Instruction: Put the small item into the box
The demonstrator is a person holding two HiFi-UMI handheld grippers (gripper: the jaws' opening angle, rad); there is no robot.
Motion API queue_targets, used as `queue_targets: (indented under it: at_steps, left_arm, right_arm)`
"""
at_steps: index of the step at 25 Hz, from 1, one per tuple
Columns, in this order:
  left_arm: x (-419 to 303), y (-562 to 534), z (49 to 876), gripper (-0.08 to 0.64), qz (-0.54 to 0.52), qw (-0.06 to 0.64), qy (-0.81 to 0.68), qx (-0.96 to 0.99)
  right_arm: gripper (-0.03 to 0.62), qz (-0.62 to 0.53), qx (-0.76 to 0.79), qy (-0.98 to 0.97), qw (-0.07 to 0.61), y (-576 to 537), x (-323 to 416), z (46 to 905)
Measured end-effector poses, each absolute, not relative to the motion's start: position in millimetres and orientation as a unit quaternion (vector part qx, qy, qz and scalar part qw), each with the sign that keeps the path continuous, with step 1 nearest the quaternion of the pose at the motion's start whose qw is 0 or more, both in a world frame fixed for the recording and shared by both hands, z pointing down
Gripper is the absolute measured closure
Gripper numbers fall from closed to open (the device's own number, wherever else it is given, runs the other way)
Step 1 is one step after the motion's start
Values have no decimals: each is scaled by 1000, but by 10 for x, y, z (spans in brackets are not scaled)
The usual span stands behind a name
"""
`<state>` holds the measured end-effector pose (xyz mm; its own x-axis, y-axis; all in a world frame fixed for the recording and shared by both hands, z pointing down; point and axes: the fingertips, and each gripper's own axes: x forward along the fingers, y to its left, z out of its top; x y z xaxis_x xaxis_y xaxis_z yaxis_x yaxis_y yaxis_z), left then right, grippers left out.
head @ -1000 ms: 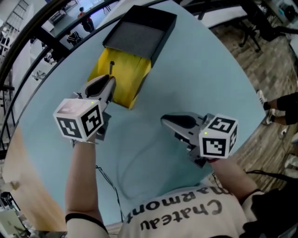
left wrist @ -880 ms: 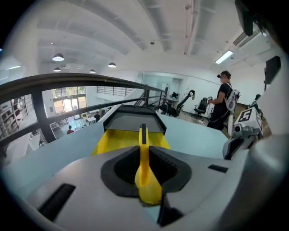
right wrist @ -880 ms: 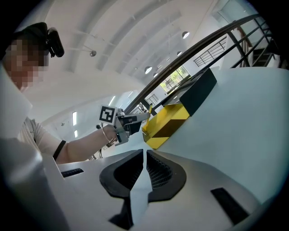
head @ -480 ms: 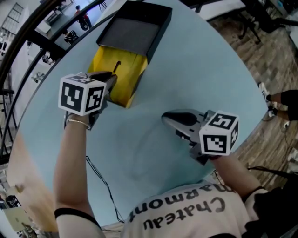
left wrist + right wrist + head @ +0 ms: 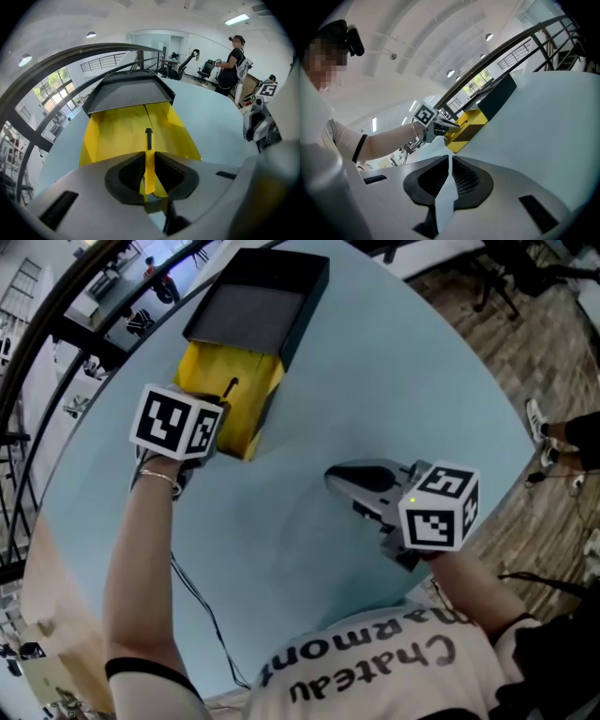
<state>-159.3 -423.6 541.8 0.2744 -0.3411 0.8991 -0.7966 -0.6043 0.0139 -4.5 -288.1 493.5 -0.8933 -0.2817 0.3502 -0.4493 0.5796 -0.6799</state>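
Under head-view cube (image 5: 178,423): fingers (image 5: 129,171) on small item (image 5: 149,166)

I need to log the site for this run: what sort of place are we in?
Probably an open-plan office or lab, maybe on a mezzanine: office chairs beyond the round table, a metal railing beside it, and strip lights overhead.
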Motion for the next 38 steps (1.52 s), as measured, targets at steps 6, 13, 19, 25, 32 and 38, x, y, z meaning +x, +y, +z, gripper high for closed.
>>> queue_targets:
  at_steps: [6, 13, 19, 25, 32, 38]
  left_arm:
    - [-1586, -4170, 5515, 499, 526, 214, -350, 745]
    - [-1572, -4142, 5566, 499, 557, 189, -338, 735]
    - [-1578, -4155, 5573, 499, 553, 202, -342, 732]
    - [-1577, -4126, 5604, 495, 567, 187, -335, 729]
    - [-1571, -4115, 5642, 478, 579, 181, -334, 722]
    - [-1571, -4143, 5613, 434, 553, 201, -347, 730]
  right_arm:
    - [545, 406, 226, -880, 96, -2895, 115, 4866]
    - [545, 407, 228, -879, 103, -2780, 165, 4860]
    - [545, 406, 235, -877, 103, -2707, 233, 4851]
    - [545, 402, 241, -877, 100, -2660, 296, 4792]
    - [545, 405, 253, -873, 99, -2595, 432, 4818]
    - [545, 396, 257, -876, 98, -2600, 484, 4730]
